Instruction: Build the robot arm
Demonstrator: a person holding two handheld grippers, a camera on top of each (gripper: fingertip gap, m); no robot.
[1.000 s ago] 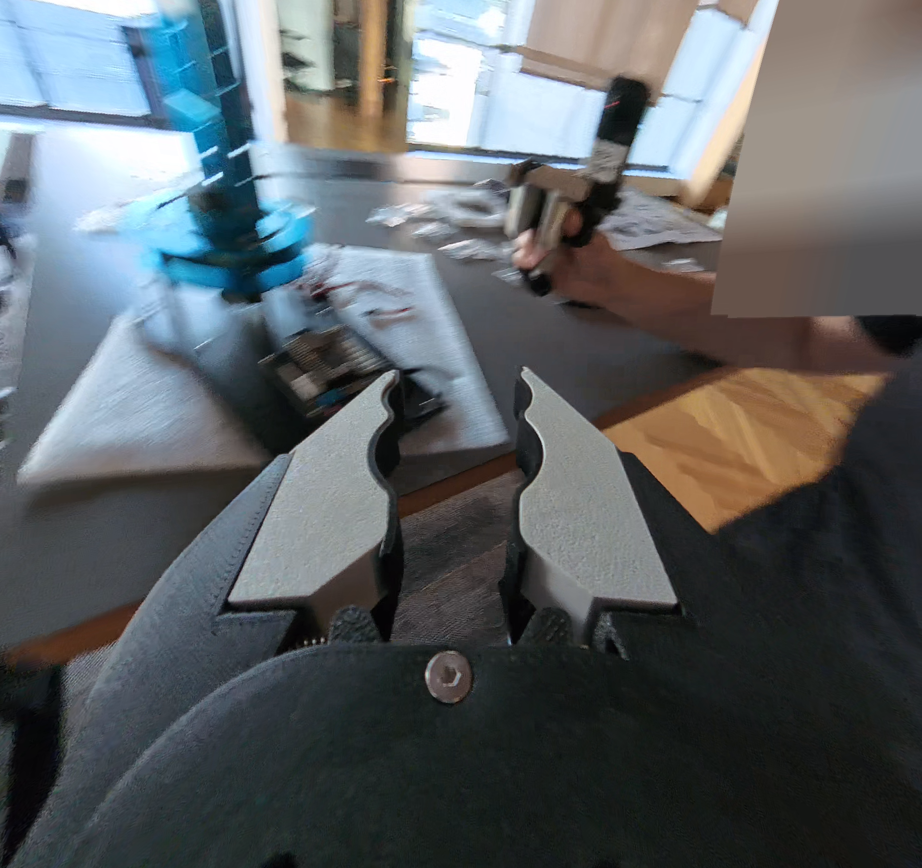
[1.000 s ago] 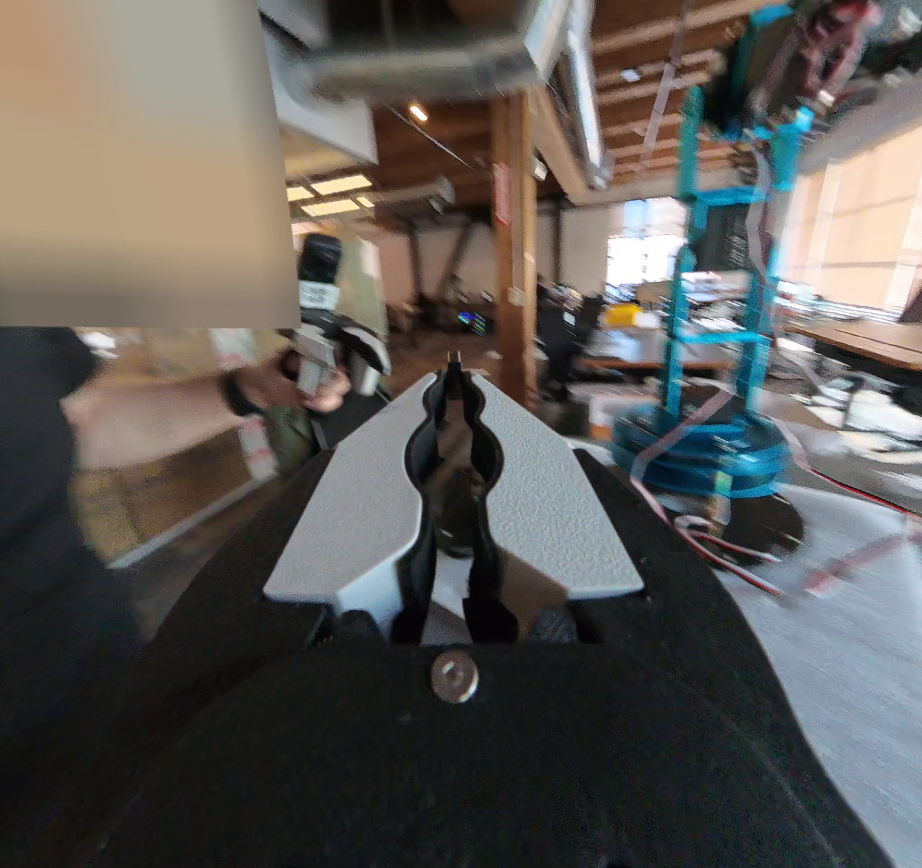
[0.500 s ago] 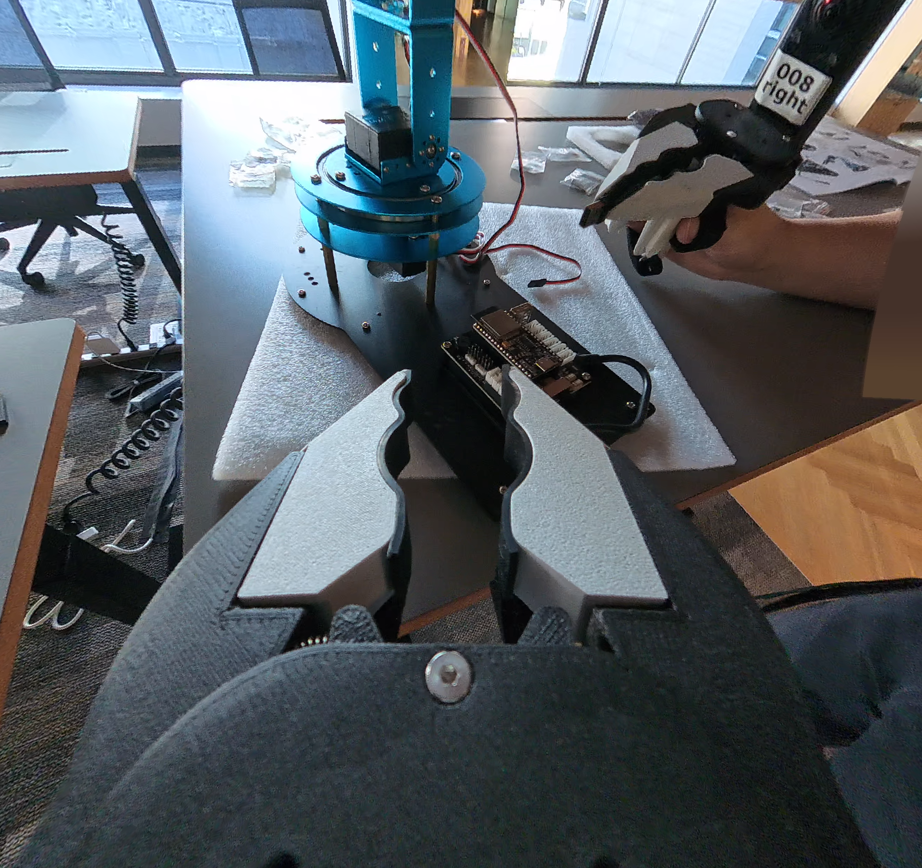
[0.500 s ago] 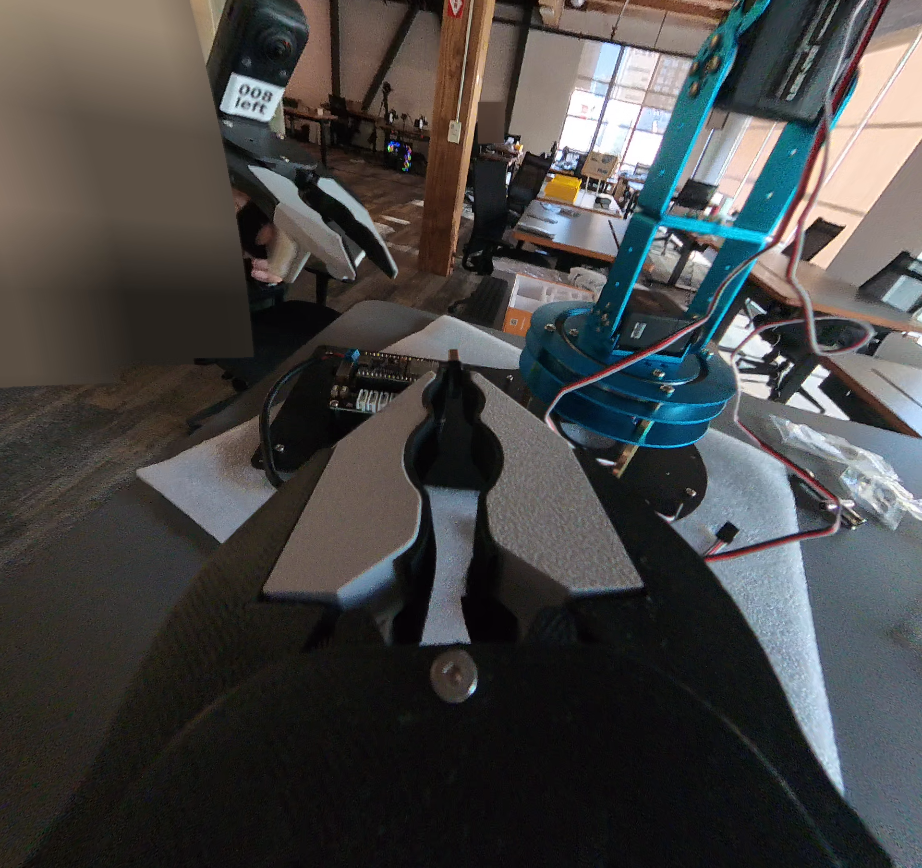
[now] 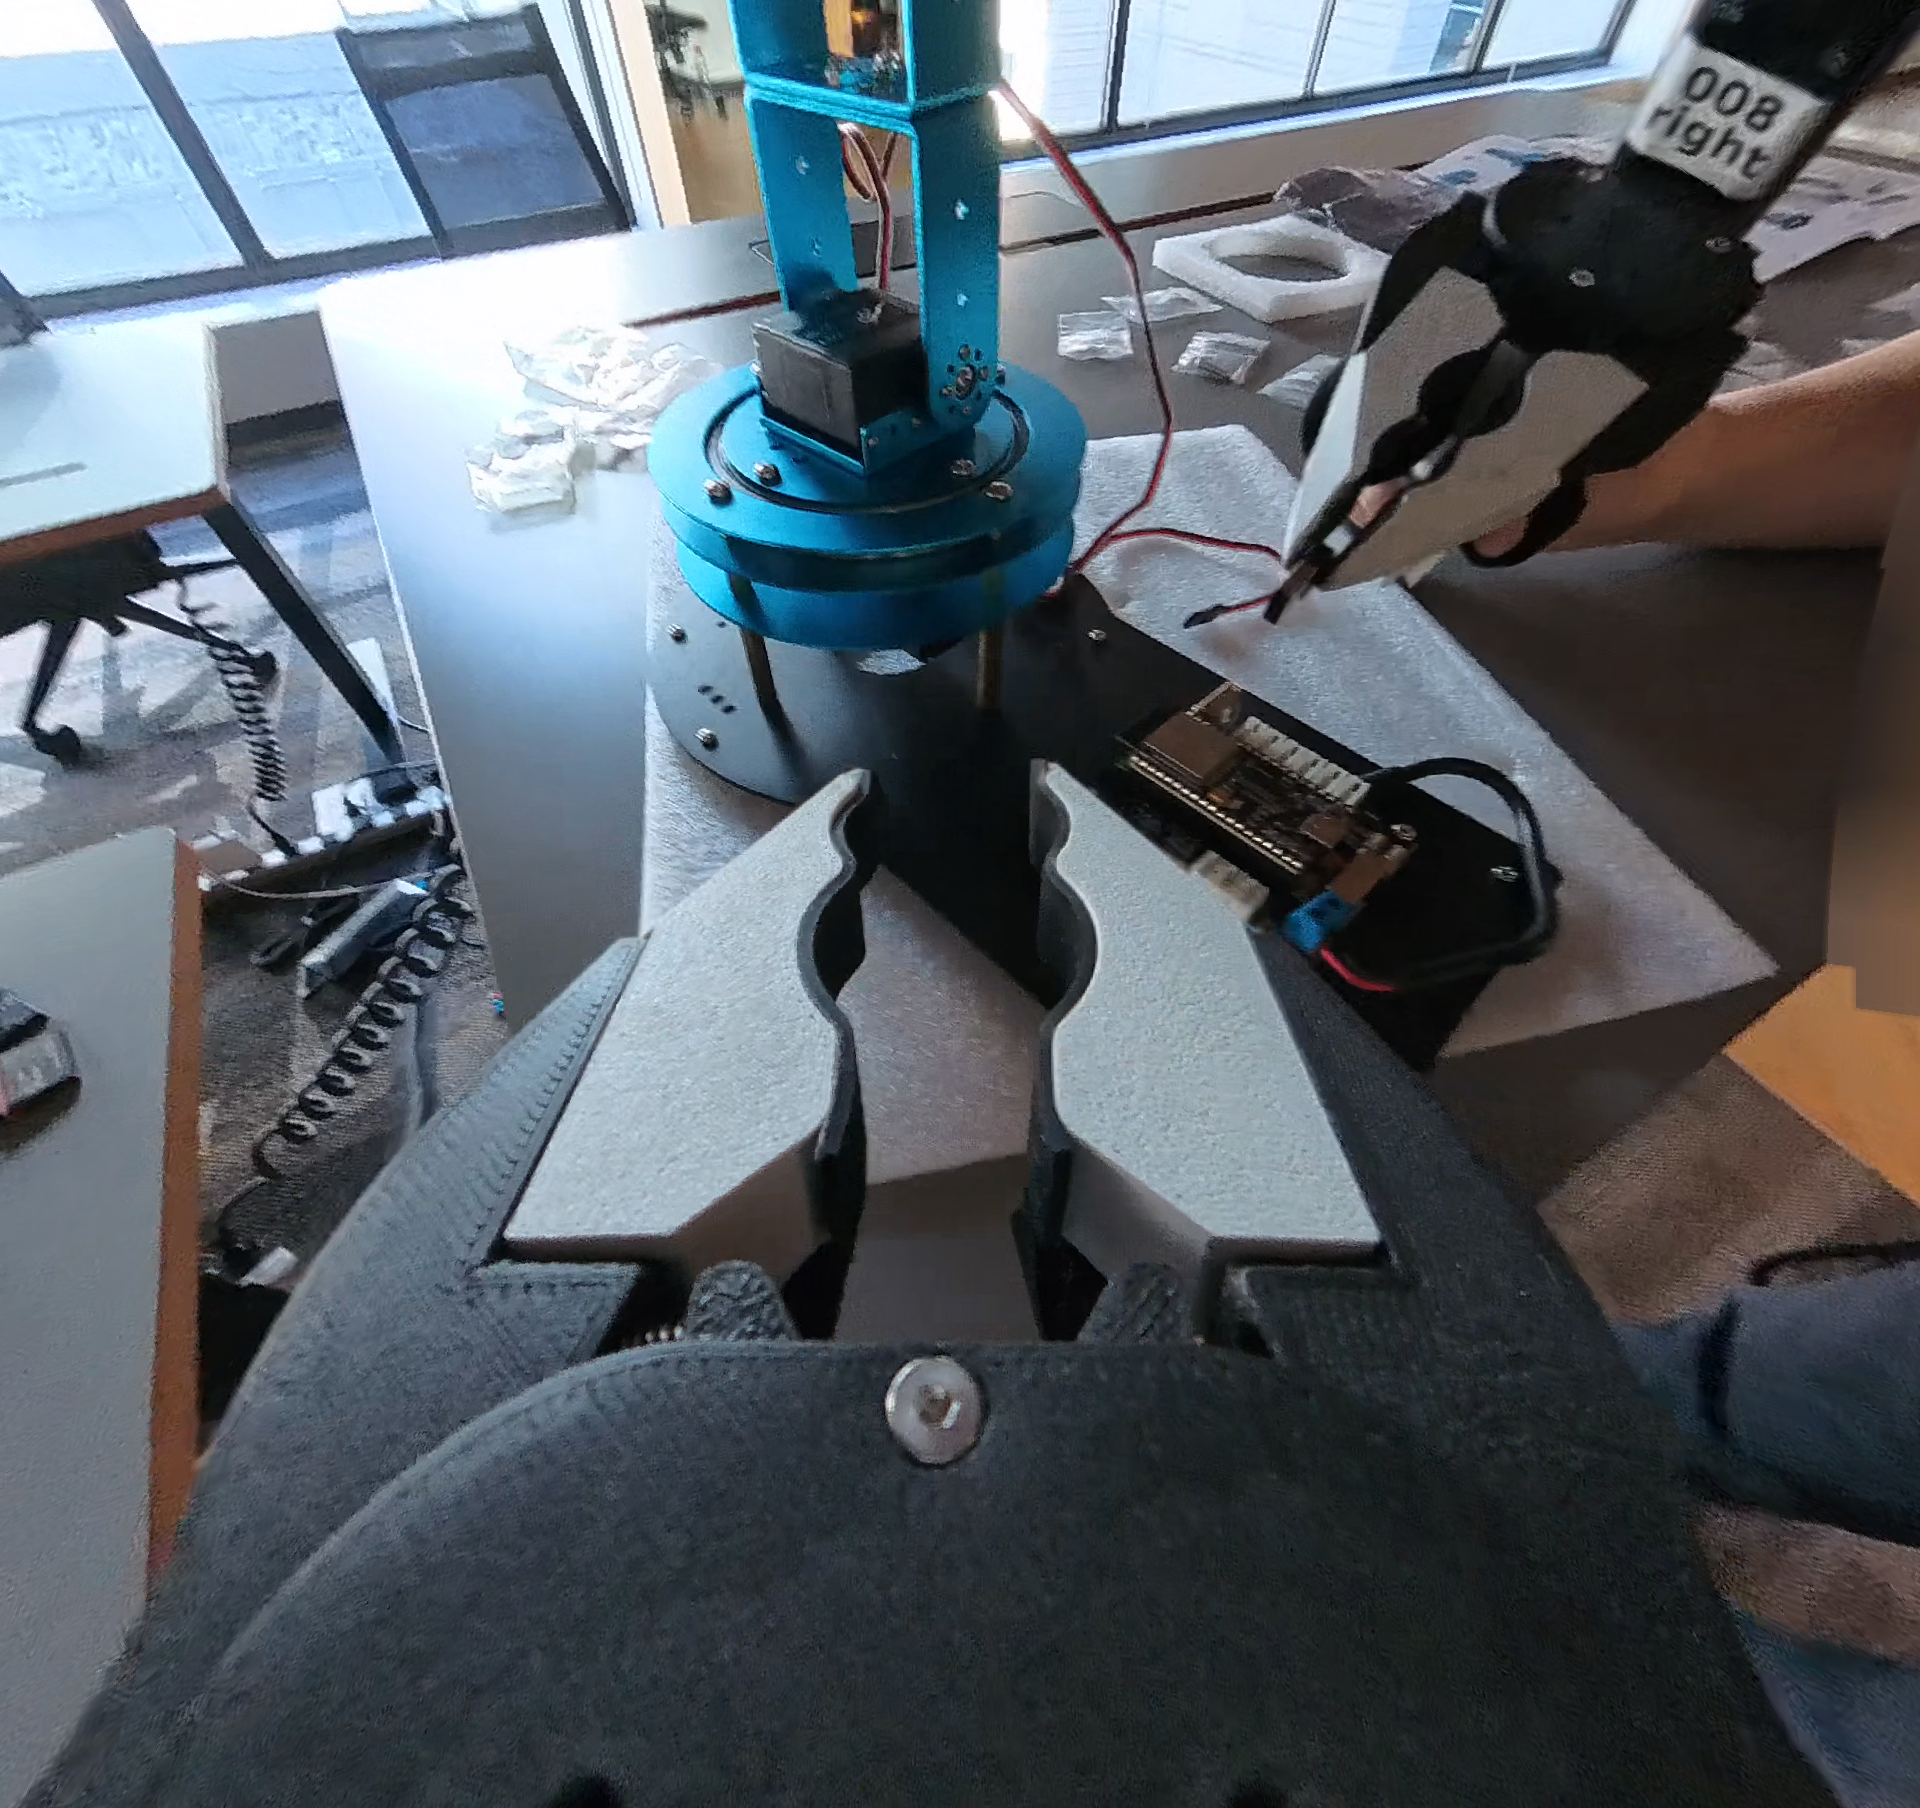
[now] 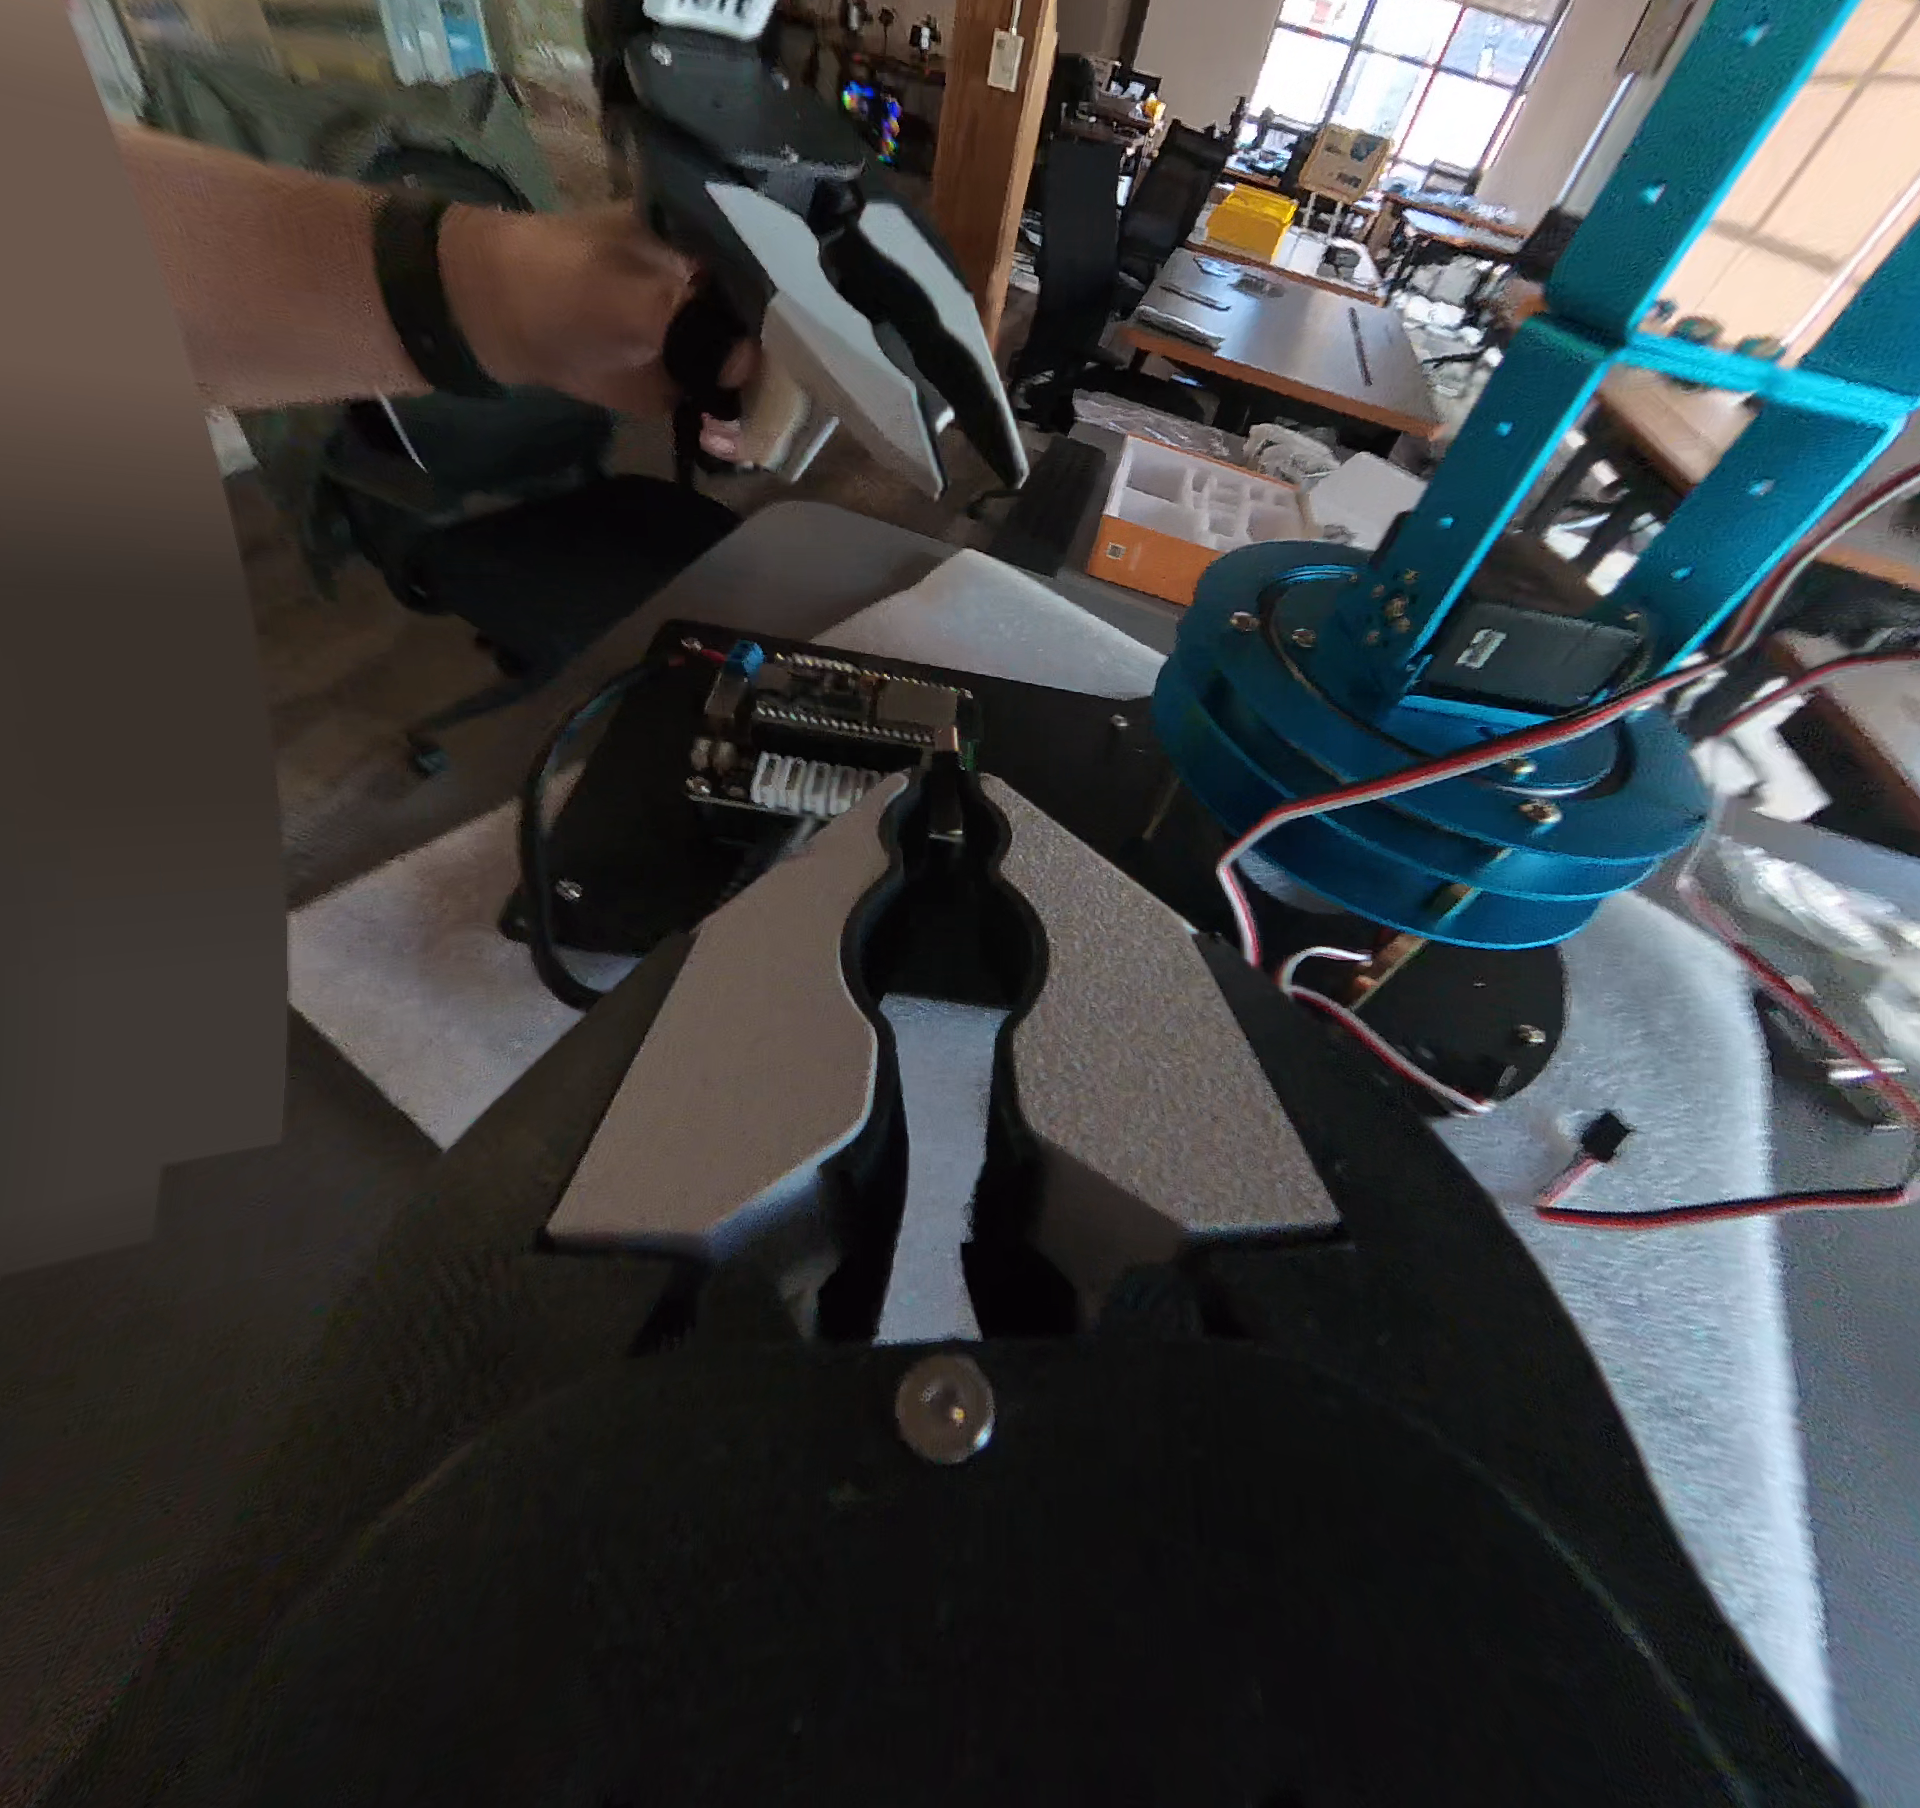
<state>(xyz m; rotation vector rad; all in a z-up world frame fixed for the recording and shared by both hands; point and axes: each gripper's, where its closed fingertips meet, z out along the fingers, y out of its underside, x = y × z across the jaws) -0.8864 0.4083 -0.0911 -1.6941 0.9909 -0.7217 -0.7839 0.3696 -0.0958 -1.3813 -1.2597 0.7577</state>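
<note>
The left tongs (image 5: 951, 802) are spread wide with nothing between them, just in front of the blue robot base (image 5: 868, 501). The right tongs (image 5: 1299, 584) are pressed together beside that base, near a loose red wire (image 5: 1226, 610).

Circuit board (image 5: 1257, 813) sits on the base plate (image 5: 935, 823) at four o'clock from the turntable (image 5: 868, 501); foam sheet (image 5: 1351, 657) lies underneath.

Blue metal arm (image 5: 868, 231) upright on black base plate (image 5: 940, 823), over white foam sheet (image 5: 1340, 657). Clear plastic bags (image 5: 566, 413) scattered on dark worktop (image 5: 520, 532).
</note>
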